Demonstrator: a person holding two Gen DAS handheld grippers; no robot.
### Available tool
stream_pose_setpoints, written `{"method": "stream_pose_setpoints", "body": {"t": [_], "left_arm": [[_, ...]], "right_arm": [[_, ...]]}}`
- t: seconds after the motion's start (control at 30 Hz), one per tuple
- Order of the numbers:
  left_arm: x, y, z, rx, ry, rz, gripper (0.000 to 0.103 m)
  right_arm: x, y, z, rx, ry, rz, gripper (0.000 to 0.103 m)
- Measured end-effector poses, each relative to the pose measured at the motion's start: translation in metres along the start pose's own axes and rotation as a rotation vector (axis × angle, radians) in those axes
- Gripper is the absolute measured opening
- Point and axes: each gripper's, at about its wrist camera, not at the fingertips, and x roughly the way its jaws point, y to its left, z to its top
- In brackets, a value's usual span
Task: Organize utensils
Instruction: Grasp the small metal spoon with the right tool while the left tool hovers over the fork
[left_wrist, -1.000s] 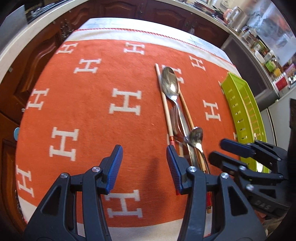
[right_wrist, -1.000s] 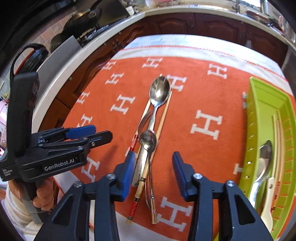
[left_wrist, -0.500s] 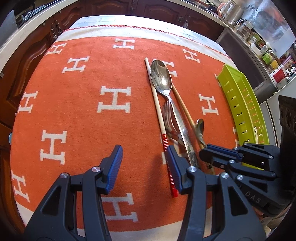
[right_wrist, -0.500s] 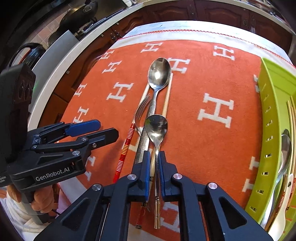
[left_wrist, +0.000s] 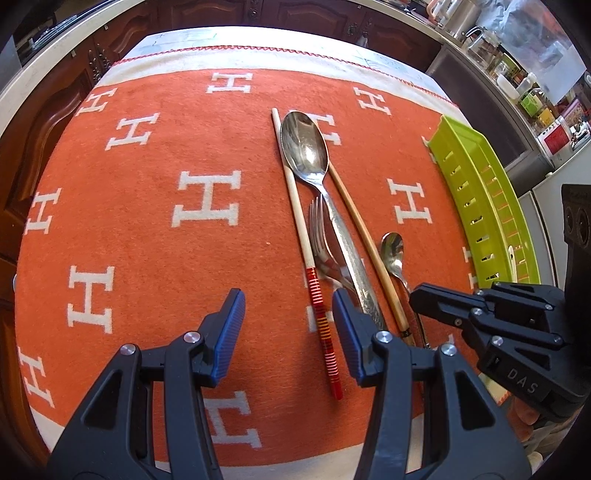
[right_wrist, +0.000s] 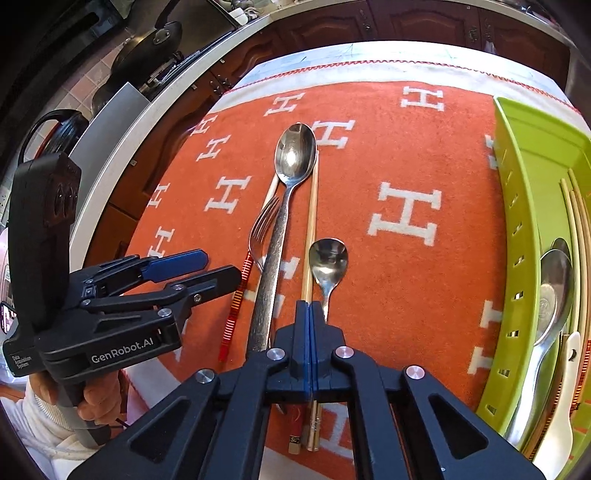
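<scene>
Your right gripper (right_wrist: 308, 314) is clamped on the small spoon (right_wrist: 328, 258), which lies on the mat (left_wrist: 147, 229) beside the chopstick (right_wrist: 309, 229). Left gripper (left_wrist: 288, 332) hangs open. Next, probably: lift it clear and carry it to the tray (right_wrist: 517, 184).

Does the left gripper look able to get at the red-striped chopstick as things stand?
Probably yes. The left gripper is open, and the red-striped chopstick lies flat on the cloth just inside its right finger, uncovered at that end. The right gripper is shut on the small spoon, off to the side.
</scene>
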Motion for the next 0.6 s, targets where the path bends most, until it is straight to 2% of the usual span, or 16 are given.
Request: {"method": "stream_pose_setpoints", "body": {"t": [0.17, 0.3, 0.4, 0.6], "left_arm": [[0.000, 0.001, 0.000, -0.005, 0.003, 0.002, 0.046], [0.002, 0.002, 0.000, -0.011, 0.010, -0.003, 0.046], [0.002, 0.003, 0.000, -0.011, 0.009, -0.003, 0.046], [0.000, 0.003, -0.001, -0.012, 0.004, -0.002, 0.046]], "right_arm": [[0.000, 0.000, -0.002, -0.003, 0.014, -0.027, 0.001], [0.002, -0.004, -0.007, -0.007, 0.043, -0.049, 0.005], [0.004, -0.006, -0.009, -0.002, 0.054, -0.048, 0.012], [0.009, 0.005, -0.004, -0.027, 0.038, -0.089, 0.015]]}}
